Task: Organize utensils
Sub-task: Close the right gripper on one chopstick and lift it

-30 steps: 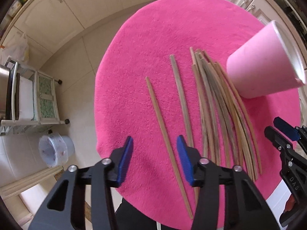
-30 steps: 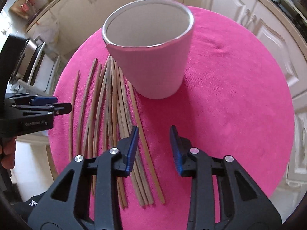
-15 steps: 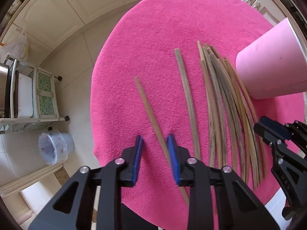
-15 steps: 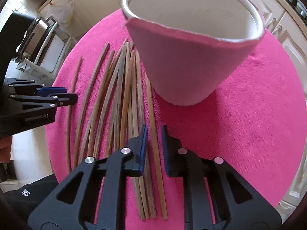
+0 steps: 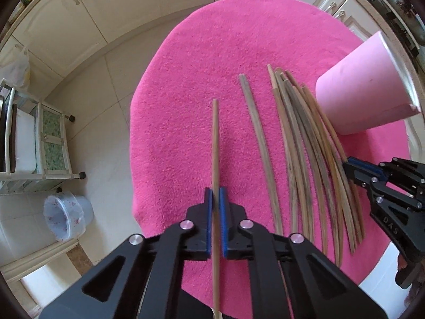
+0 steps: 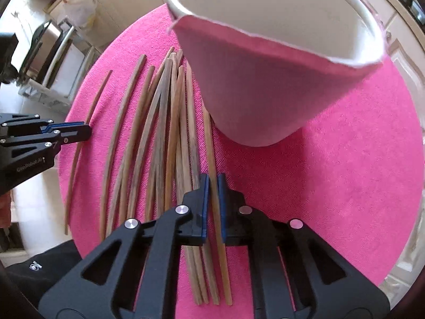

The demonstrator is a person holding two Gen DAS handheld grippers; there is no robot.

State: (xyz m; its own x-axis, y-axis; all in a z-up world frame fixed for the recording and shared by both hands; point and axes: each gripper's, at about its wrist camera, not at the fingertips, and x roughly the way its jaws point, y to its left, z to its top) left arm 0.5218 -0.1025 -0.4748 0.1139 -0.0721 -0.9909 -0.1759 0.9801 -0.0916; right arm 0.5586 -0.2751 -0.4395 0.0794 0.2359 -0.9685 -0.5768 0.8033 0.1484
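A round table under a pink cloth [image 5: 186, 106] [image 6: 345, 186] holds a pink cup [image 5: 366, 93] [image 6: 265, 93] and several wooden chopsticks [image 5: 305, 146] [image 6: 164, 133] lying side by side. My left gripper [image 5: 215, 194] points down, its jaws closing on the leftmost single chopstick [image 5: 215, 146], pads pressing both sides. My right gripper [image 6: 213, 180] has its jaws closing on the rightmost chopstick [image 6: 209, 146], next to the cup's base, pads against it. Each gripper shows in the other's view: the right gripper [image 5: 350, 166] and the left gripper [image 6: 85, 131].
One more lone chopstick [image 5: 257, 138] lies between the held one and the bundle. Beyond the table's left edge stand a white wheeled rack [image 5: 47, 146] and a lined bin [image 5: 66, 218] on the tiled floor. Cream cabinets [image 5: 106, 13] line the far wall.
Both grippers' jaws went from wide apart to closed, each onto a chopstick. The right gripper slid left toward the bundle, and the cup now looms larger in its view.
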